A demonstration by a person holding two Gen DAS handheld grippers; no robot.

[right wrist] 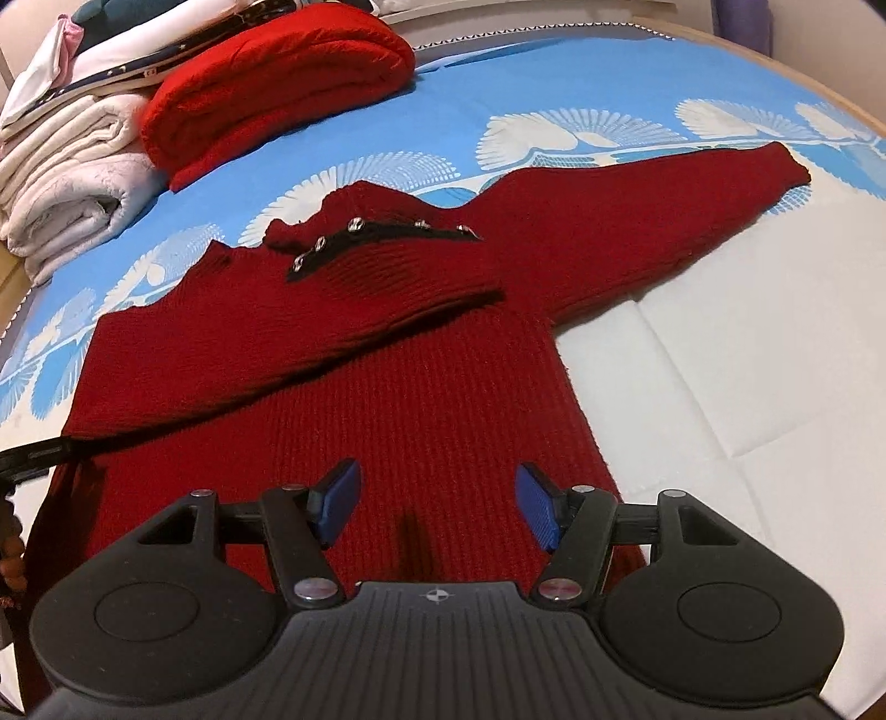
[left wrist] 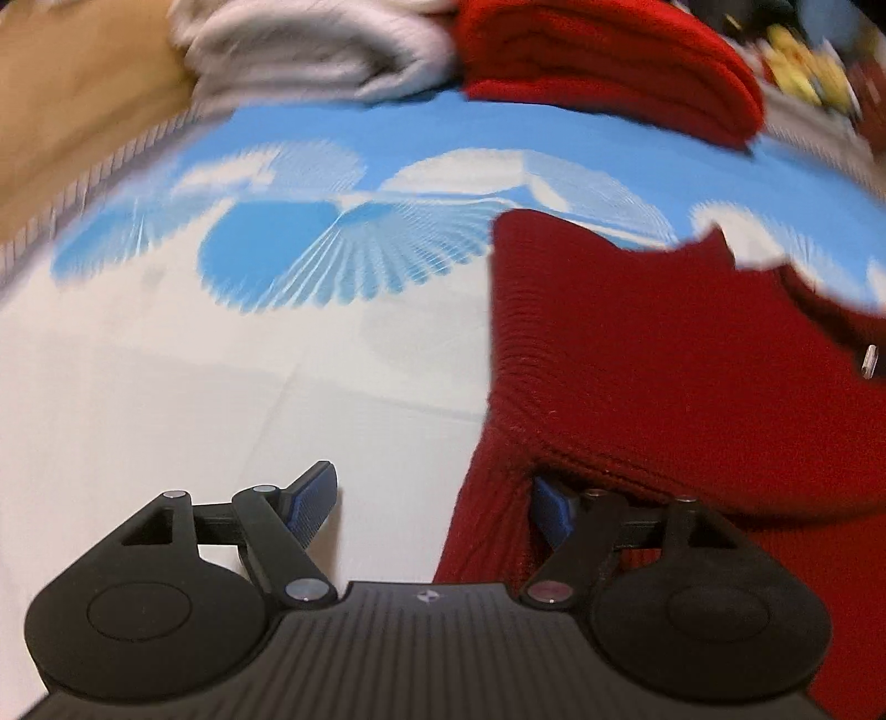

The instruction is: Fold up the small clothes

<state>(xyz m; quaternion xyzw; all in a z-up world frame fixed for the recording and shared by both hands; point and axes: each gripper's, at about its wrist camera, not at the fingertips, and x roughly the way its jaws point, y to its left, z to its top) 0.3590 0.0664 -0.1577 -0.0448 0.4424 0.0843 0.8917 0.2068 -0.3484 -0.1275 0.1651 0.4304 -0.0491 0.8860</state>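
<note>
From the left wrist camera, the left gripper (left wrist: 437, 507) stands with its jaws spread and nothing pinched. One blue pad (left wrist: 315, 498) hangs over the white part of the bedspread (left wrist: 166, 360); the other is tucked under the edge of the dark red knitted sweater (left wrist: 637, 360), which lies to the right of the gripper. The picture is blurred, so whether that pad touches the knit is hard to say. At the far edge lie one folded bright red garment (left wrist: 603, 72) and, beside it, pale folded items (left wrist: 310, 50).

From the right wrist camera, the right gripper (right wrist: 437, 507) is also spread, holding nothing, poised over the sweater's (right wrist: 443, 399) lower body. One sleeve is folded across the chest; the other stretches out to the right. A black placket (right wrist: 382, 235) at the neck carries five metal clasps. Behind, one folded bright red garment (right wrist: 277, 83) sits next to a stack of white folded fabrics (right wrist: 72, 183).
</note>
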